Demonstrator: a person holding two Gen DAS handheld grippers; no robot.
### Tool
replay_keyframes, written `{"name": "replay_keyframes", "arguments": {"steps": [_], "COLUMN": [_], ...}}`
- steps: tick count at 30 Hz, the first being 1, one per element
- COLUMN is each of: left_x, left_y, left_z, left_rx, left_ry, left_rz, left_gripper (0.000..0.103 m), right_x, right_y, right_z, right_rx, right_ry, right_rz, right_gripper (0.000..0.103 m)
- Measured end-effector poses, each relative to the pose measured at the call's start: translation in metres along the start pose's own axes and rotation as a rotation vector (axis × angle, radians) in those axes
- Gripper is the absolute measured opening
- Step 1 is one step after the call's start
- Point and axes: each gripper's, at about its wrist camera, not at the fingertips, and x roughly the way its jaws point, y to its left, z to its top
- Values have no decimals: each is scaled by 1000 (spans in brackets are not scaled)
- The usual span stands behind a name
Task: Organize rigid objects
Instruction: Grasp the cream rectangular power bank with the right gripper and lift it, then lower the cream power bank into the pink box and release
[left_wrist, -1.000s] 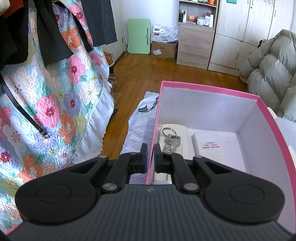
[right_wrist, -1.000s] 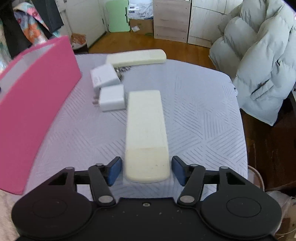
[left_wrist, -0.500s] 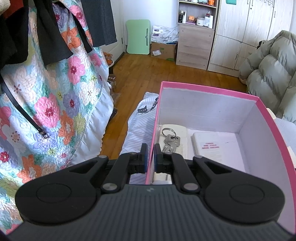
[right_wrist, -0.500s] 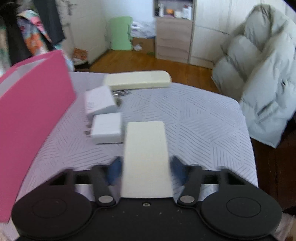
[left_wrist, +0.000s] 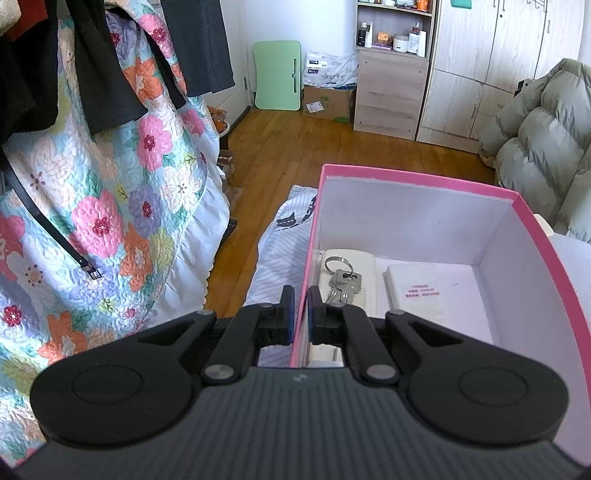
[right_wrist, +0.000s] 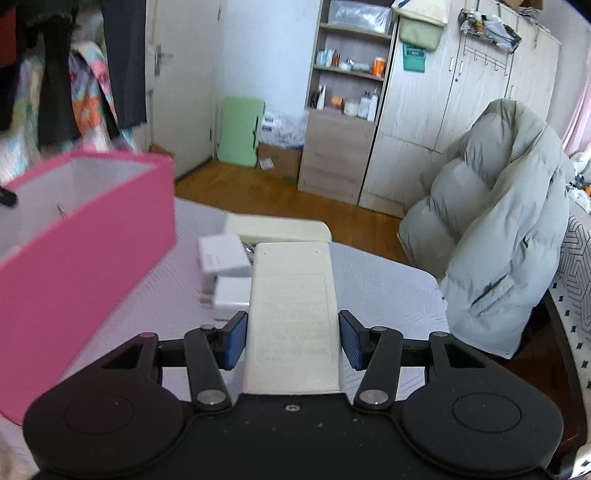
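Remote: cream remote control (right_wrist: 293, 317), label side up, held between the pads of the right gripper (right_wrist: 292, 341), lifted clear of the table, far end pointing toward the room
Right gripper: jaws have just been closing; blue pads now pressed on both long sides of the remote, about half spread
Box: pink box (left_wrist: 417, 181) with white inside, standing on the table at the left of the right-wrist view, slightly blurred there
Box contents: bunch of keys (left_wrist: 341, 278) on a ring lying on a cream remote (left_wrist: 364, 266) by the left wall; second white device (left_wrist: 421, 291) with a pink-printed label beside it, near the middle of the floor
Left gripper: left gripper (left_wrist: 301, 314) clamped narrow on the box's left wall, one pad outside, one inside
Table: striped pale cloth (right_wrist: 384, 291) covers it
Still on table: two white chargers (right_wrist: 223, 254), one just behind the other, beside the held remote; another cream remote (right_wrist: 280, 229) lying crosswise behind them
Surroundings: grey puffer jacket (right_wrist: 491, 221) over a chair at the right; floral quilt (left_wrist: 110, 192) hanging at the left; wooden floor (left_wrist: 332, 147)
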Motion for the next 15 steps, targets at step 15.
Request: {"name": "replay_keyframes", "arguments": {"steps": [15], "left_x": [-1], "left_y": [-2], "left_z": [1], "left_rx": [-9], "left_ry": [0], "left_rz": [-6], "left_gripper": [6], "right_x": [-99], "right_y": [58], "right_z": [66], "right_rx": [92], "right_ry": [-234], "right_rz": [285], "right_gripper": [58]}}
